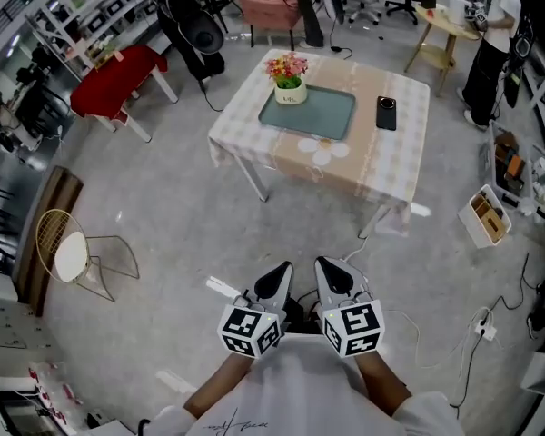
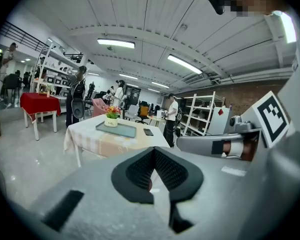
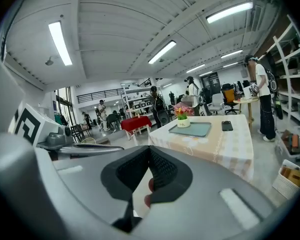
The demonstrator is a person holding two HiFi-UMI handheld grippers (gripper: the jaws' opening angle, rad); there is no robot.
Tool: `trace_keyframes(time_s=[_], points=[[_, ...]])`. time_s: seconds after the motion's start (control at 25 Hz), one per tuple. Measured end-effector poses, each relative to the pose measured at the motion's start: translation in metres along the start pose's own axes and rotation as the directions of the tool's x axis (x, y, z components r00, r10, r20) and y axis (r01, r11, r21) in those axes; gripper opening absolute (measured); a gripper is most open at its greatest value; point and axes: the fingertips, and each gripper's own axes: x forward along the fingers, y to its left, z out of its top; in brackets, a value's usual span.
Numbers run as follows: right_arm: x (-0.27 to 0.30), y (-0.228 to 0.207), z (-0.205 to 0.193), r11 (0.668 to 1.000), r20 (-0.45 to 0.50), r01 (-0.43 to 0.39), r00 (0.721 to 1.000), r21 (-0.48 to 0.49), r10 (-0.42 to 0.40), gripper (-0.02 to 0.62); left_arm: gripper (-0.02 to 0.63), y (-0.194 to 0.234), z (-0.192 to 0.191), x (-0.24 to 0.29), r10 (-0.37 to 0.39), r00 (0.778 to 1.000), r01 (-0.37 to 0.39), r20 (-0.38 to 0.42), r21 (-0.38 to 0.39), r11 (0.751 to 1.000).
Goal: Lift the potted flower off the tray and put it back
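Head view, potted flower upright, tray's far-left corner

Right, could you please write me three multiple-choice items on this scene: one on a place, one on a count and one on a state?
1. Where does the potted flower stand?
A. on the floor
B. on the tray, at its far left corner in the head view
C. on a chair

2. How many phones lie on the table?
A. none
B. one
C. three

3. How do the left claw and the right claw stand?
A. both wide open
B. both shut on the flower
C. both shut and empty

Answers:
1 B: it sits inside the tray's rim.
2 B: a single dark phone lies to the right of the tray.
3 C: each gripper view shows the pads together, well short of the table.
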Motion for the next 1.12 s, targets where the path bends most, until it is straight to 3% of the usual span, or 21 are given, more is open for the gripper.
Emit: trace_keyframes(time_s=[0.24, 0.56, 0.76, 1.0, 1.12], points=[[0.018, -0.023, 0.005, 1.000, -0.007, 0.019, 1.000, 0.002, -0.019, 0.008, -0.002, -0.001, 0.008, 0.039, -0.050, 0.999, 0.050, -0.007, 0.018, 0.999], [0.066, -0.040, 0.022, 1.000, -0.014, 0.001, 1.000, -0.009, -0.001, 0.008, -0.002, 0.036, 0.043, 0.086, -0.047, 0.999, 0.047, 0.011, 0.058, 0.997], [0.102, -0.045, 0.040, 0.993, -0.016, 0.004, 1.000, -0.121, -0.006, 0.008, -0.002, 0.061, 0.067, 0.114, -0.059, 0.998, 0.057, 0.026, 0.075, 0.996], [0.150, -0.059, 0.058, 0.993, -0.029, 0.010, 0.999, -0.120, -0.014, 0.008, -0.002, 0.095, 0.089, 0.153, -0.091, 0.996, 0.090, 0.017, 0.063, 0.994], [0.174, -0.066, 0.070, 0.985, -0.030, 0.038, 0.999, -0.166, -0.044, 0.008, -0.002, 0.115, 0.102, 0.168, -0.099, 0.995, 0.098, 0.010, 0.066, 0.993]])
